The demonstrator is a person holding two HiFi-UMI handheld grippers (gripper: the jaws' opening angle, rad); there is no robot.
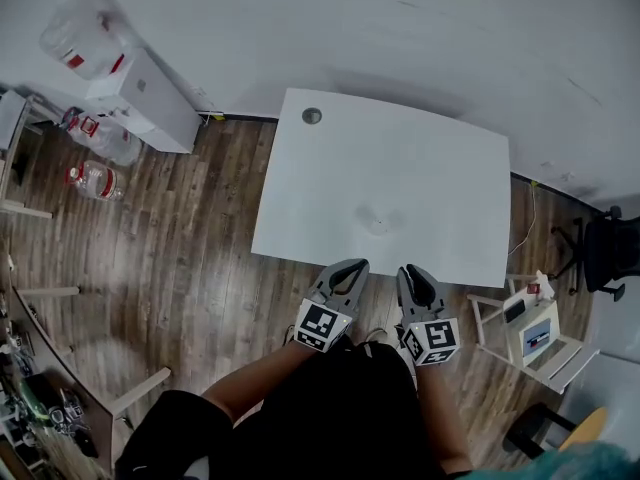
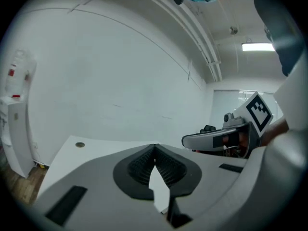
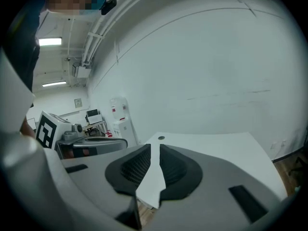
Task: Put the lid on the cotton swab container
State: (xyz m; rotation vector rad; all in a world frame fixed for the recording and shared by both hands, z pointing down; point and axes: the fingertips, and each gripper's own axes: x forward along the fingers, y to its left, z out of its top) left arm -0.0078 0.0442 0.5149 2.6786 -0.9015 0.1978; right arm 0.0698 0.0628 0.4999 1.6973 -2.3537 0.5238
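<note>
A: How do the two grippers stand at this moment?

B: The left gripper (image 1: 353, 267) is fully closed. In the left gripper view its dark ribbed pads (image 2: 167, 165) meet at the tips, and nothing is between them.

A: And the other one?

B: The right gripper (image 1: 411, 271) is almost closed, but not completely. In the right gripper view there is a narrow slit between its pads (image 3: 172, 165), and through the slit only the white table top shows. It holds nothing and it touches nothing.

A: Where are they with respect to the table?

B: In the head view they are side by side at the near edge of the white table (image 1: 440, 168). They are close to each other but apart, and the jaws point toward the wall. Each one carries its cube with square markers (image 1: 322, 325) at the back, toward the person.

A: And the cotton swab container?

B: The cotton swab container (image 1: 381, 219) stands on the table, ahead of the jaws, further in from the near edge. It is about on the line that runs between the two grippers. It is well apart from both, so neither gripper touches it.

A: Is the lid on it?

B: That is not possible to tell. The container is clear and looks very faint against the white top.
</note>
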